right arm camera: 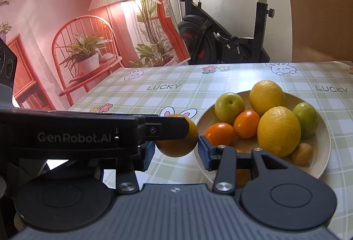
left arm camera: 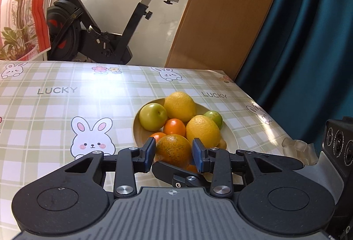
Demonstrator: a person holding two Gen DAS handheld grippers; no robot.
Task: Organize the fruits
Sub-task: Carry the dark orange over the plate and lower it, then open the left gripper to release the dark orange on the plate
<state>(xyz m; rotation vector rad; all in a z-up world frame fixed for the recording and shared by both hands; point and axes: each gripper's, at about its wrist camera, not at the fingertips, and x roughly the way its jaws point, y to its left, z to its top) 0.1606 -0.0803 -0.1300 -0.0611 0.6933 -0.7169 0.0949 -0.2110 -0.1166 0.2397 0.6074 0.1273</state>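
A beige plate (left arm camera: 230, 136) (right arm camera: 324, 147) holds two lemons (left arm camera: 179, 106) (right arm camera: 279, 131), two green fruits (left arm camera: 153, 116) (right arm camera: 229, 107), small oranges (left arm camera: 174, 127) (right arm camera: 246, 123) and a small brown fruit (right arm camera: 302, 154). My left gripper (left arm camera: 173, 153) is shut on a speckled orange (left arm camera: 174, 150), held just above the plate's near left edge. In the right wrist view the left gripper's finger (right arm camera: 163, 127) covers that orange (right arm camera: 178, 144). My right gripper (right arm camera: 176, 154) is open, its jaws on either side of the held orange.
The table has a green checked cloth (left arm camera: 55, 107) with rabbits and "LUCKY" print. An exercise bike (left arm camera: 99, 26) stands behind the table. A teal curtain (left arm camera: 308, 41) hangs at the right. The right gripper's body (left arm camera: 337, 147) shows at the right edge.
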